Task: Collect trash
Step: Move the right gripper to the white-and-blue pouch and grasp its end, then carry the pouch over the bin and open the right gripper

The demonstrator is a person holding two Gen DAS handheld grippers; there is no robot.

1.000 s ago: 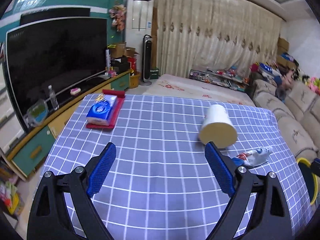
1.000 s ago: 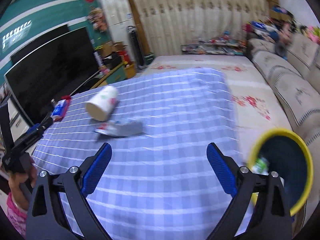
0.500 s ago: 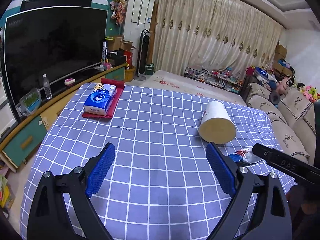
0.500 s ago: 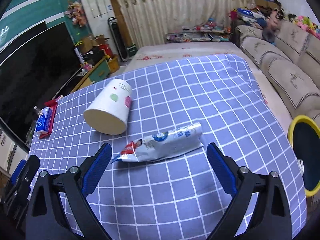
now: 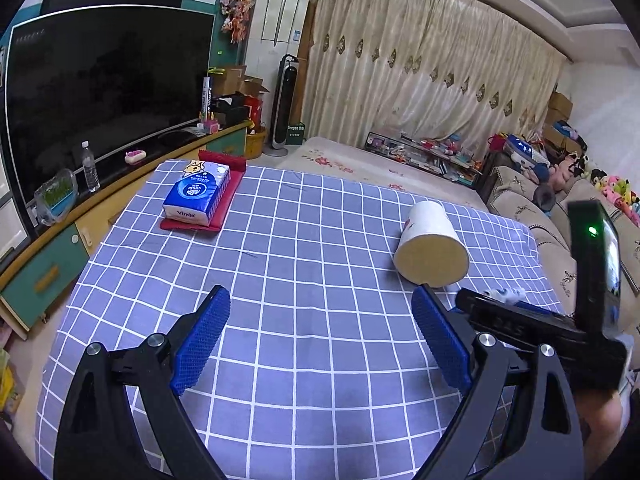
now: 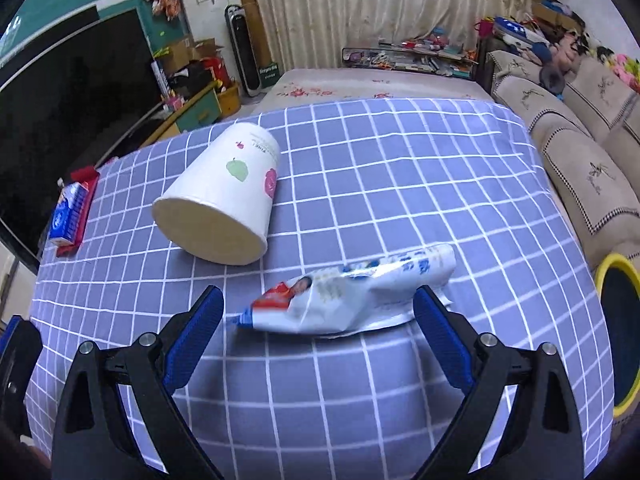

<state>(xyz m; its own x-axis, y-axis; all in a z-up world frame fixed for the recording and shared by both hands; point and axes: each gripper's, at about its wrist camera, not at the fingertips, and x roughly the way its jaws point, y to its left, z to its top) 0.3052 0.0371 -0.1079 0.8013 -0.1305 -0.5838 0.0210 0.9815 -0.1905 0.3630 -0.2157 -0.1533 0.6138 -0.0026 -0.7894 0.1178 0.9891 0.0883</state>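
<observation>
A crumpled white and blue wrapper (image 6: 352, 292) lies on the blue checked tablecloth (image 6: 400, 168). My right gripper (image 6: 318, 320) is open just above it, its blue pads on either side of the wrapper. A white paper cup (image 6: 224, 200) lies on its side just behind and left of the wrapper; it also shows in the left wrist view (image 5: 430, 240). My left gripper (image 5: 320, 328) is open and empty over the table, left of the cup. The right gripper's body (image 5: 540, 328) hides most of the wrapper (image 5: 504, 293) in the left wrist view.
A yellow-rimmed bin (image 6: 618, 340) stands off the table's right edge. A blue tissue pack (image 5: 198, 196) on a red tray (image 5: 228, 204) sits at the far left of the table. A TV (image 5: 100, 96) and cabinet are left; sofas (image 6: 580, 152) are right.
My right gripper has swung from the bin side toward the table and closed in on the wrapper. My left gripper has risen and pulled back slightly; the right gripper has come into its view.
</observation>
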